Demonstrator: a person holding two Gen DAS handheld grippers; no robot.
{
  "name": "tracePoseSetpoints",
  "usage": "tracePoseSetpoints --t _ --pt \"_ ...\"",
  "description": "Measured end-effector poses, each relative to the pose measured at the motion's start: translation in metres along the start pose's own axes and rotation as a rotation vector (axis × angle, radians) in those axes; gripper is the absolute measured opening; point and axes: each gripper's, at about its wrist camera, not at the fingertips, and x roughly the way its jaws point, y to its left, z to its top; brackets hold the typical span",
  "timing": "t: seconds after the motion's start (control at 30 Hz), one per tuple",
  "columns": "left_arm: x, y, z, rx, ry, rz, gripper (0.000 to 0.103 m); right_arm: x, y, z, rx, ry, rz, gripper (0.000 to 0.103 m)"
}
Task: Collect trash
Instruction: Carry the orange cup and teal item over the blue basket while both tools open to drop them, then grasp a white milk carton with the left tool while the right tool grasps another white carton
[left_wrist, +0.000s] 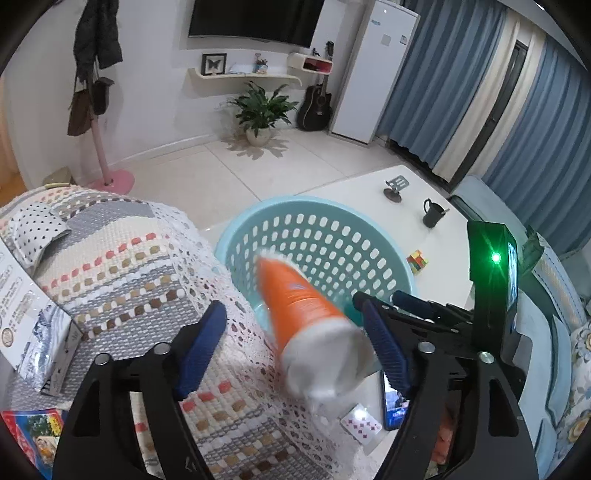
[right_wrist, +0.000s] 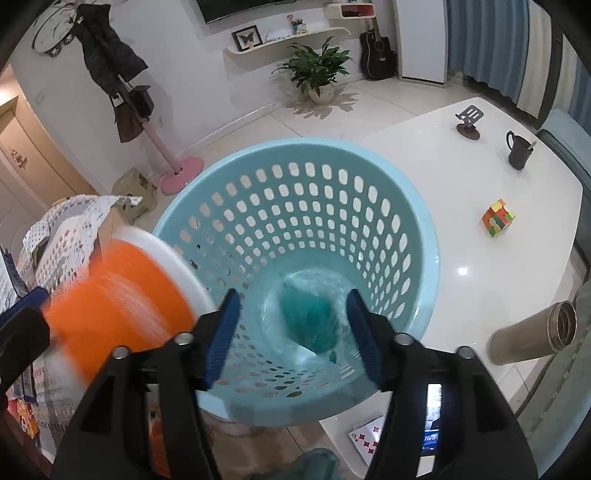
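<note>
Our left gripper (left_wrist: 295, 347) stands spread, its pads clear of the blurred orange cup (left_wrist: 306, 314), which looks to be dropping toward the light-blue perforated basket (left_wrist: 240, 236). Our right gripper (right_wrist: 293, 332) is also spread and empty, right over the basket, where a teal plastic bag (right_wrist: 312, 325) lies at the bottom. We judge two pieces nearly collected. On the white counter (right_wrist: 443, 206) playing cards (right_wrist: 365, 439) may remain.
</note>
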Motion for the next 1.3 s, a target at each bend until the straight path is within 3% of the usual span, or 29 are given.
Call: tracePoseSetpoints --t 0.23,0.47,0.63,0.93,1.1,1.23,1.3 --pt "-0.020 0.011 -0.006 -0.036 -0.024 0.005 0.075 -0.013 0.001 -0.001 0.004 -0.013 -0.001 0.061" --pt "-0.066 0.022 -0.012 -0.048 -0.109 0.044 0.075 -0.042 0.028 -0.003 -0.048 -0.051 0.032 0.061" --pt "-0.109 0.038 -0.018 -0.061 -0.181 0.096 0.075 -0.069 0.070 -0.002 -0.124 -0.094 0.090 0.061" --pt "-0.193 0.098 -0.036 -0.125 -0.278 0.268 0.077 -0.102 0.172 0.000 -0.317 -0.140 0.247 0.067" --pt "-0.220 0.138 -0.048 -0.179 -0.288 0.308 0.080 -0.104 0.212 0.001 -0.409 -0.145 0.324 0.068" --pt "-0.226 0.165 -0.055 -0.213 -0.278 0.341 0.081 -0.095 0.242 0.005 -0.436 -0.120 0.391 0.081" --pt "-0.224 0.177 -0.057 -0.213 -0.258 0.353 0.081 -0.090 0.254 0.004 -0.456 -0.112 0.400 0.081"
